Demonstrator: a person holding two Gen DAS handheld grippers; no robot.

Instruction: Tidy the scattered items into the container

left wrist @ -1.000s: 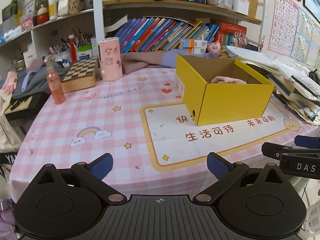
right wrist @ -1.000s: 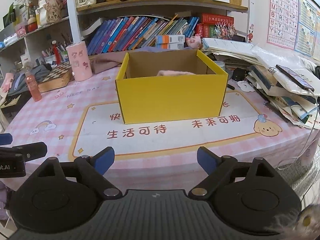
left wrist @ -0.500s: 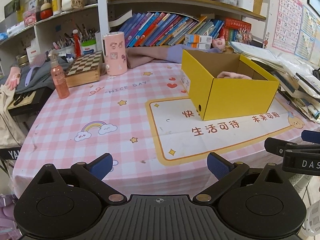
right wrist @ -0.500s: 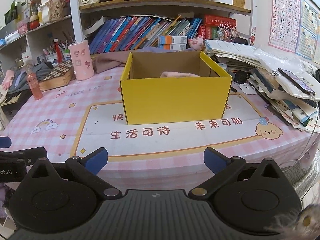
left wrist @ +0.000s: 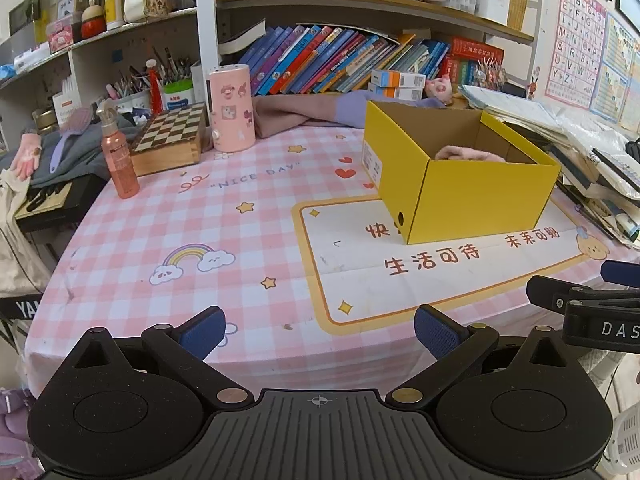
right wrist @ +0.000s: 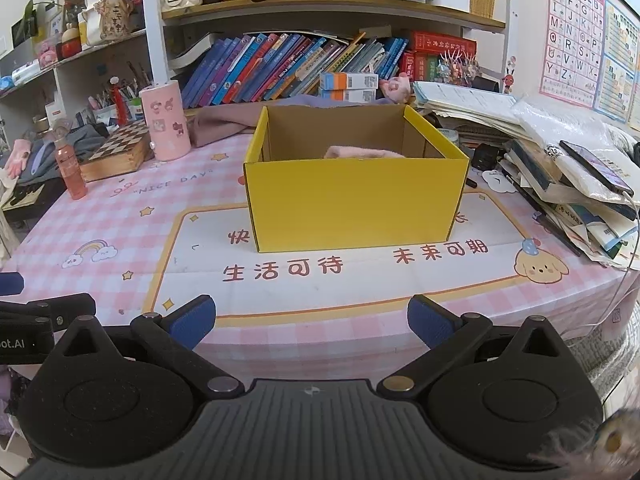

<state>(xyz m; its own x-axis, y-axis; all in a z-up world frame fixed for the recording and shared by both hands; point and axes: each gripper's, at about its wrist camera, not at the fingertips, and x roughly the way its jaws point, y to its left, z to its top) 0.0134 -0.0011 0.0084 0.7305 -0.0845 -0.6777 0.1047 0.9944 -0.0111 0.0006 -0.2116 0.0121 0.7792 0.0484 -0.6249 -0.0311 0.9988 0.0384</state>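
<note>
My left gripper (left wrist: pixel 318 330) hangs over the near edge of the surface (left wrist: pixel 168 216), jaws spread wide with nothing between them. My right gripper (right wrist: pixel 312 322) does the same beside it, jaws fully apart and empty; its side arm shows in the left view with the letters "DAS" on it, and the left one shows in the right view with "ot.AI".

The yellow box (right wrist: pixel 352 200) stands open on the pink checked cloth, on the white panel printed with "生活可待" and "未来可期". A pink soft cloth item (right wrist: pixel 360 153) lies inside the box, only its top showing above the front wall. A white label sits on the box's left side (left wrist: pixel 372 162), too small to read.

Farther left the cloth reads "NICE DAY". Beyond that stand a pink cylinder (left wrist: pixel 231 108) with cartoon stickers, a wooden chessboard box (left wrist: pixel 170 138) just beside it, and a pink spray bottle (left wrist: pixel 118 156). An alphabet chart (right wrist: pixel 572 28) hangs on the right wall.
</note>
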